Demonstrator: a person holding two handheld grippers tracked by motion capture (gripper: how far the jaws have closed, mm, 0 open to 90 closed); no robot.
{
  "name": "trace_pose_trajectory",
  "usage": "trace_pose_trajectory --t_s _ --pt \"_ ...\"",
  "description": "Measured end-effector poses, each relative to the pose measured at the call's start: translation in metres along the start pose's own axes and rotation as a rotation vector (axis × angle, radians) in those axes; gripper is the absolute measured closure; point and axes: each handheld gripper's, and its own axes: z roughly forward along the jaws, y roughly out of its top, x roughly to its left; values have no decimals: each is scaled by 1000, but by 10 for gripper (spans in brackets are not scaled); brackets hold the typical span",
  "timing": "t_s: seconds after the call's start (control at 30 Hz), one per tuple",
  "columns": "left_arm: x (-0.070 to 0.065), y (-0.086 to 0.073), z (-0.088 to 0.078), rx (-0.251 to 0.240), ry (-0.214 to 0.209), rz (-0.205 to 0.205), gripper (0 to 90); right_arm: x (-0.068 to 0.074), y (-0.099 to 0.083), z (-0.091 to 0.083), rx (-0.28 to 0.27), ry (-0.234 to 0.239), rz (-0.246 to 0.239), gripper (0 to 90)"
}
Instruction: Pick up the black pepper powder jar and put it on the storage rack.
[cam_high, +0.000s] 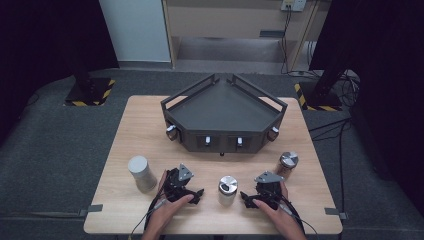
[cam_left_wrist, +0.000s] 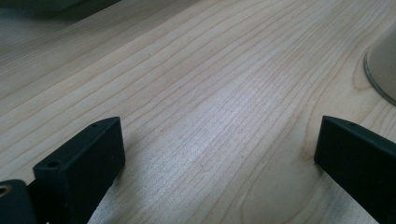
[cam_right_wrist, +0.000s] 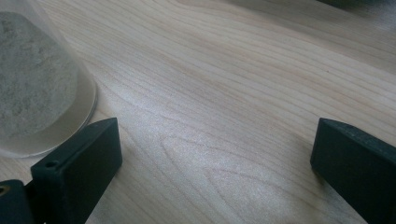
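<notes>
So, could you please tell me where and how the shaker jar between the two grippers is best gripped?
Probably on the glass body of the middle shaker jar, below its metal cap, coming in level from the side. It stands upright on the table, and the open right gripper already lies beside it, facing it.

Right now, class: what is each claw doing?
Left claw: open, holding nothing.
Right claw: open, holding nothing, beside the middle jar.

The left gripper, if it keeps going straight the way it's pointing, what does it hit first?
Probably nothing at once. The left gripper has open jaws with bare table between them. It points toward the middle shaker, whose base shows off to the right of its line, so it might graze that; depth is unclear.
</notes>
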Motion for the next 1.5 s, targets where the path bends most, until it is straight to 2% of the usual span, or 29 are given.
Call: trace_pose_trajectory --t_s 0.37,0.73,0.93,1.5 --pt "-5 6 -11 -5 19 19 19 0 0 0 0 0 -1 19" --pt "-10 13 -19 -7 14 43 20 0 0 0 0 0 -1 19" --pt "-11 15 -23 -17 16 43 21 0 0 0 0 0 0 19" --pt "-10 26 -50 -51 35 48 24 0 0 0 0 -1 0 19"
